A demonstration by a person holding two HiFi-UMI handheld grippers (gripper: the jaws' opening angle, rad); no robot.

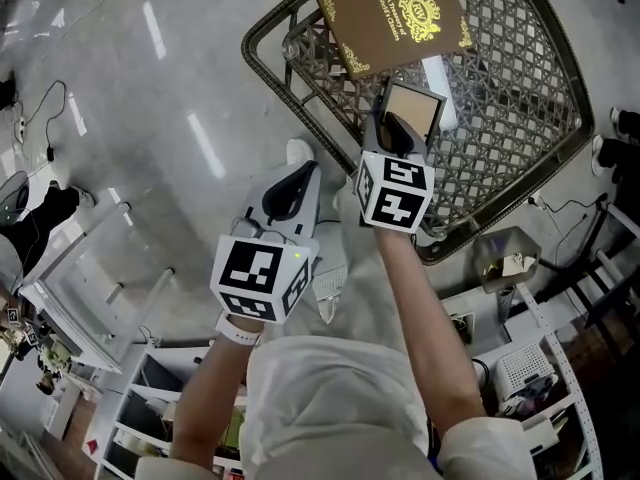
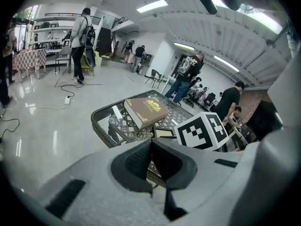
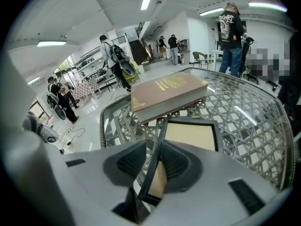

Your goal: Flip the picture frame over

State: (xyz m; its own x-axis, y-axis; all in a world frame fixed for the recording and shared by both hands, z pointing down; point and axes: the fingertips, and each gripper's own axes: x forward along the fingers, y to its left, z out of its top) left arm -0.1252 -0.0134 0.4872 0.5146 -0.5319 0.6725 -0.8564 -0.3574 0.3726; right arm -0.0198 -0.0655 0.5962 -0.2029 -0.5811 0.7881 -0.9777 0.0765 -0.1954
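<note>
While in right hand-held gripper point(image 3: 151, 160), one picture frame point(image 3: 192, 135) beside one book point(image 3: 167, 94)

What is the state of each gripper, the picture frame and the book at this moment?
Right gripper: shut on the edge of the picture frame.
Left gripper: shut, holding nothing.
Picture frame: held at one edge, beige face up.
Book: closed, lying flat, ornate cover up.

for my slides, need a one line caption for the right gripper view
The right gripper shut on the frame by one edge, over the table, with the book behind.
</note>
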